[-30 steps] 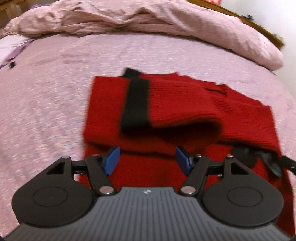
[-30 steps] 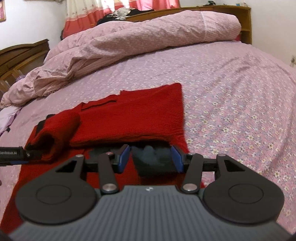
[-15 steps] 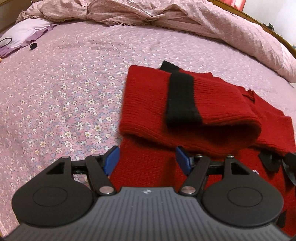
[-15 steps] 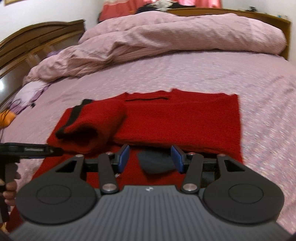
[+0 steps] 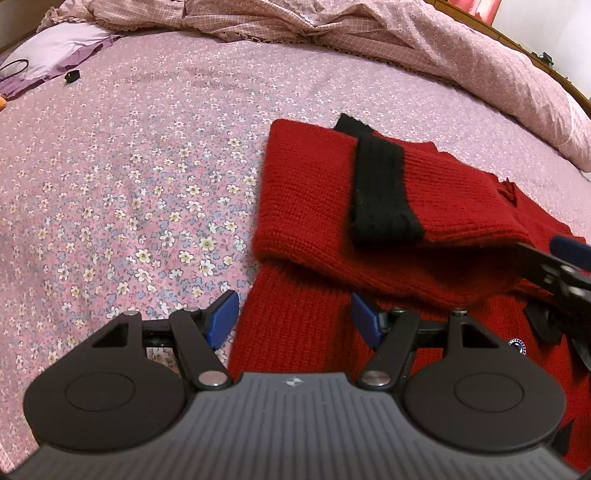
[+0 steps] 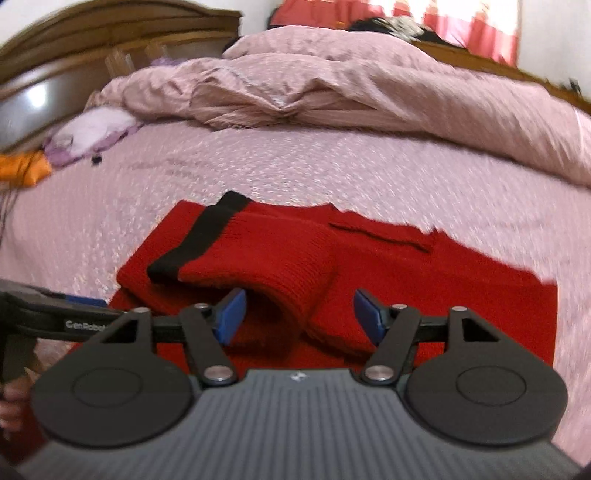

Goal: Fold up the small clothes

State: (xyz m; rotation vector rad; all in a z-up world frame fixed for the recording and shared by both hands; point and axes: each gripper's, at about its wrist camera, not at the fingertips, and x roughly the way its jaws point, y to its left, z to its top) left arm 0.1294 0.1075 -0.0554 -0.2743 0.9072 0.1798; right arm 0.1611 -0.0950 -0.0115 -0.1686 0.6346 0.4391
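A small red knit sweater (image 5: 310,192) lies on the flowered bedspread (image 5: 129,166), with one sleeve and its black cuff (image 5: 380,192) folded across the body. My left gripper (image 5: 291,317) is open and empty over the sweater's lower left edge. My right gripper (image 6: 299,314) is open and empty just before the folded sleeve (image 6: 258,258). The sweater's body (image 6: 461,280) spreads to the right. The right gripper's tip (image 5: 554,266) shows at the right of the left wrist view. The left gripper's finger (image 6: 55,314) shows at the left of the right wrist view.
A rumpled pink duvet (image 6: 332,85) is piled along the back of the bed. A purple garment (image 5: 55,48) and a small black object (image 5: 72,75) lie at the far left. An orange item (image 6: 22,168) and a wooden headboard (image 6: 92,29) are at the left.
Both grippers swung left along the sweater. The right gripper's jaws opened wider and the dark patch between them is out of sight. The left gripper now sits at the sweater's left edge.
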